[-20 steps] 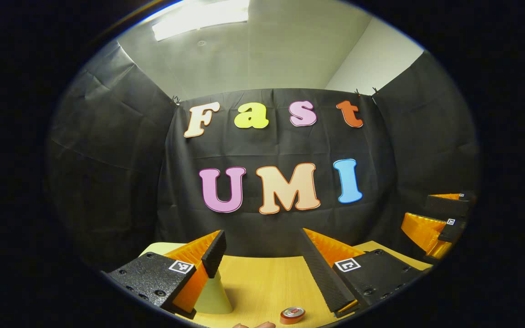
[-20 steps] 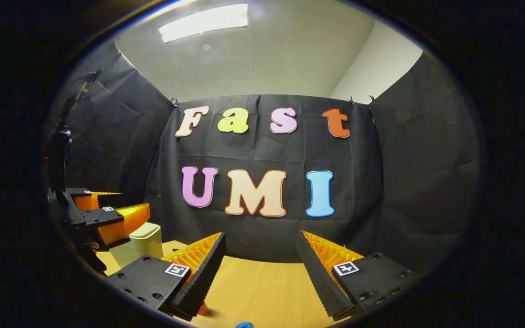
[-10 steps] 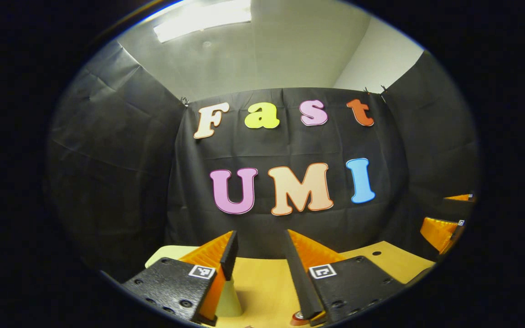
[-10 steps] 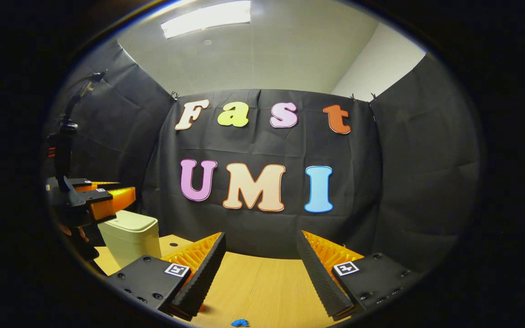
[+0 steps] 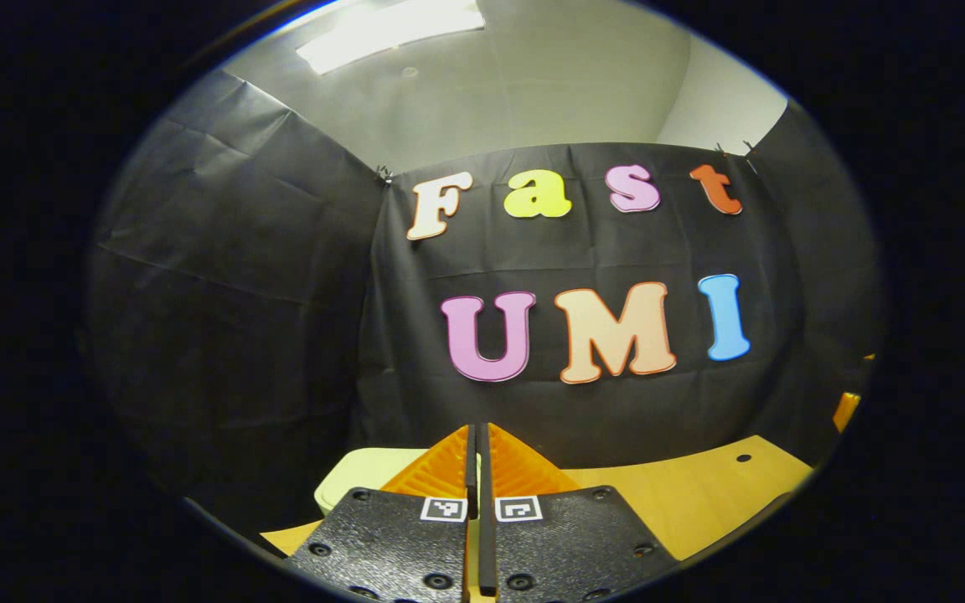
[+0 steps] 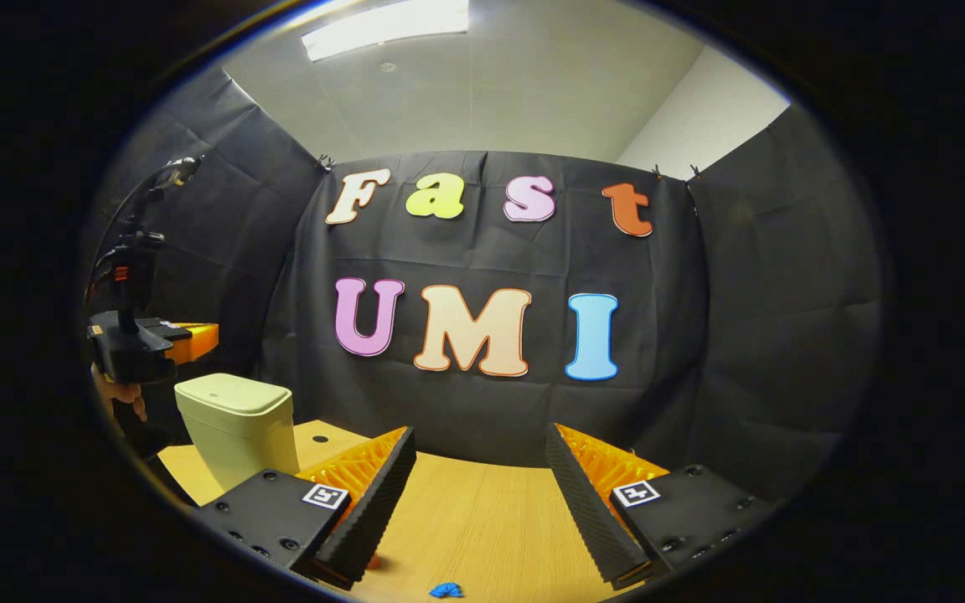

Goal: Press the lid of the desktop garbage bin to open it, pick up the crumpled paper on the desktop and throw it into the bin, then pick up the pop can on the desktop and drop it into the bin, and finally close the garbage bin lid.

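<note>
The pale green desktop bin (image 6: 235, 423) stands at the table's left with its lid down. My left gripper (image 5: 476, 437) is shut with nothing between its fingers, and the bin's lid (image 5: 357, 479) lies just below and beyond its tips. In the right gripper view, the left gripper (image 6: 204, 337) hovers a little above the bin's left side, held by a hand (image 6: 118, 394). My right gripper (image 6: 478, 442) is open over the table's middle, holding nothing. A small blue crumpled paper (image 6: 446, 590) lies on the wood near its fingers. A red-orange sliver (image 6: 374, 563), perhaps the can, peeks past its left finger.
The wooden table (image 5: 700, 494) runs back to the black cloth wall. It has small round holes (image 5: 739, 458) in its top. An orange bit of the other gripper (image 5: 847, 410) shows at the far right edge of the left gripper view.
My left gripper's fingers have come together from wide open, and it has swung left above the bin; the can has slipped out of its view. The right gripper has barely moved.
</note>
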The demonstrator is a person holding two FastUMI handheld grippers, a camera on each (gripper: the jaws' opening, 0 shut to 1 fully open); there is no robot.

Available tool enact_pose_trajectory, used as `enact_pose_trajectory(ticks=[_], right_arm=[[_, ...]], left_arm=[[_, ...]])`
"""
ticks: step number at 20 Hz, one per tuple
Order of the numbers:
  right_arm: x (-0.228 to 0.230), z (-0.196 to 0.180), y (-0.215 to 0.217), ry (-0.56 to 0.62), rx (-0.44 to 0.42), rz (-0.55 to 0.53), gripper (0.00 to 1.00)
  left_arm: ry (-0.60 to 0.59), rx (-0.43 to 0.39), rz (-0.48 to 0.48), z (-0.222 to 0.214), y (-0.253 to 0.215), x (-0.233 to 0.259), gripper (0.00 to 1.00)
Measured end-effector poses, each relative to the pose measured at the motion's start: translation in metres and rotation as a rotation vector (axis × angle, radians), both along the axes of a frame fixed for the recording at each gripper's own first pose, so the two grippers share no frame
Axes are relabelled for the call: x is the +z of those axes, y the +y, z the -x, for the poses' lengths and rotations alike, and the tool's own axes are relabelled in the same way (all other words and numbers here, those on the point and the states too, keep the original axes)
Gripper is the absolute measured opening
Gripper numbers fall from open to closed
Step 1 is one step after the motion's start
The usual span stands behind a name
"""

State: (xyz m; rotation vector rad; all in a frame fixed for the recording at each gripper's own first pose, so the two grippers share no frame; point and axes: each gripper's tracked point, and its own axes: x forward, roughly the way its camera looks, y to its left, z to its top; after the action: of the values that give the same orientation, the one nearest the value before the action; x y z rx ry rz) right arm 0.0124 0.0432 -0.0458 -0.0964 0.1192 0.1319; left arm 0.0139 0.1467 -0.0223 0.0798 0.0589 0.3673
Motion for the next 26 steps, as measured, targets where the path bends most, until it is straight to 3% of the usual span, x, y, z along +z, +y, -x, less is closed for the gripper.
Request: enact_pose_trajectory(ticks=[3, 8, 17, 22, 26], right_arm=[[-0.006, 0.0, 0.002, 0.014, -0.003, 0.016, 0.98], [-0.016, 0.002, 0.001, 0.051, -0.014, 0.038, 0.98], [-0.034, 0.004, 0.011, 0.11, -0.007, 0.086, 0.98], [-0.044, 0.007, 0.025, 0.133, 0.039, 0.122, 0.98], [-0.051, 0.008, 0.035, 0.152, 0.077, 0.077, 1.0]], left_arm=[[0.014, 0.037, 0.024, -0.008, 0.027, -0.016, 0.0], [0.085, 0.1, -0.014, -0.016, 0.067, -0.051, 0.0], [0.252, 0.134, 0.075, -0.011, 0.085, -0.127, 0.0], [0.182, 0.137, 0.089, -0.008, 0.083, -0.126, 0.0], [0.146, 0.123, 0.064, -0.011, 0.082, -0.115, 0.0]])
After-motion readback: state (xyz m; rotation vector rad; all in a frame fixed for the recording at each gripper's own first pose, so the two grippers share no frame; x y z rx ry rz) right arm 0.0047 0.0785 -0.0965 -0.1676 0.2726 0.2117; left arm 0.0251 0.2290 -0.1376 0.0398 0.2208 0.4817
